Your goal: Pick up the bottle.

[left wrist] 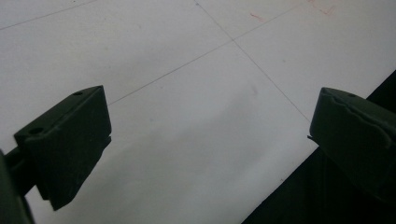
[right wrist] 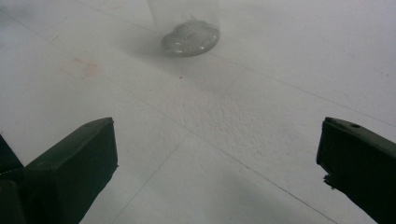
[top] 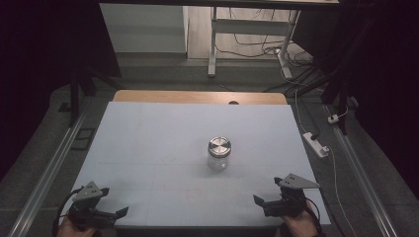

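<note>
Centrally, a jar (top: 219,153) stands on the pale table (top: 148,143) (dim room), each hand-held gripper released.

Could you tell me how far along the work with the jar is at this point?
Nothing looks done: the jar stands upright mid-table, lid on. Both hand-held grippers, left and right, sit open and empty at the near edge. Reaching, grasping and handling the jar all remain.

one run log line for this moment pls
left tool: open, near table front-left edge | right tool: open, front-right | jar: upright, lid on, mid-table, untouched
</note>
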`<state>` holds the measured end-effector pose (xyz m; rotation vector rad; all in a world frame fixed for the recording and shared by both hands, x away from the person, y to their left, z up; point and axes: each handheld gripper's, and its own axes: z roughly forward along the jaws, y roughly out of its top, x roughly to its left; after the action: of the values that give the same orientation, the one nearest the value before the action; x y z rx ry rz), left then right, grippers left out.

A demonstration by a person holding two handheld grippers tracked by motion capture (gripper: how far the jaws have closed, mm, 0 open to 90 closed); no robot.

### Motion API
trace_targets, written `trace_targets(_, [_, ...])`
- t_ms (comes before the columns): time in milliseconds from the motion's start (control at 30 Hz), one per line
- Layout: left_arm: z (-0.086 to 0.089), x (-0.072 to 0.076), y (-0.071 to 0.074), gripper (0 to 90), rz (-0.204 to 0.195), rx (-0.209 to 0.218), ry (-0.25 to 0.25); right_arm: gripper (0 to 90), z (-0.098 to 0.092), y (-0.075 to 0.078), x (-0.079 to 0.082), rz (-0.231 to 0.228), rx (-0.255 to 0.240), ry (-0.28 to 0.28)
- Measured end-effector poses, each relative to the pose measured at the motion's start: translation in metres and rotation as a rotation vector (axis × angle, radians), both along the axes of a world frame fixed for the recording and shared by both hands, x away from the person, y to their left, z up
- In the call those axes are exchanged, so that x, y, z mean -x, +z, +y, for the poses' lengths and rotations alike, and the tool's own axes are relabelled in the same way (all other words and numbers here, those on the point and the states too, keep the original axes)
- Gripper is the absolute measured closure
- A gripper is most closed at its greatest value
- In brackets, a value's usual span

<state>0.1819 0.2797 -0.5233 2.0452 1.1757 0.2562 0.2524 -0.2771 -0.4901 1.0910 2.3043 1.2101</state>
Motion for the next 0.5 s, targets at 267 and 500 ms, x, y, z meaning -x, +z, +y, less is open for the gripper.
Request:
trace_targets(267, [0.0, 0.0, 0.0, 0.0, 0.0, 0.001, -0.004, 0.0, 0.007, 0.001, -0.001, -0.004, -0.011, 0.041])
trace_targets(500, [0.0, 0.0, 0.0, 0.0, 0.003, 0.003, -0.001, 0.0, 0.015, 0.002, -0.006, -0.015, -0.012, 0.071])
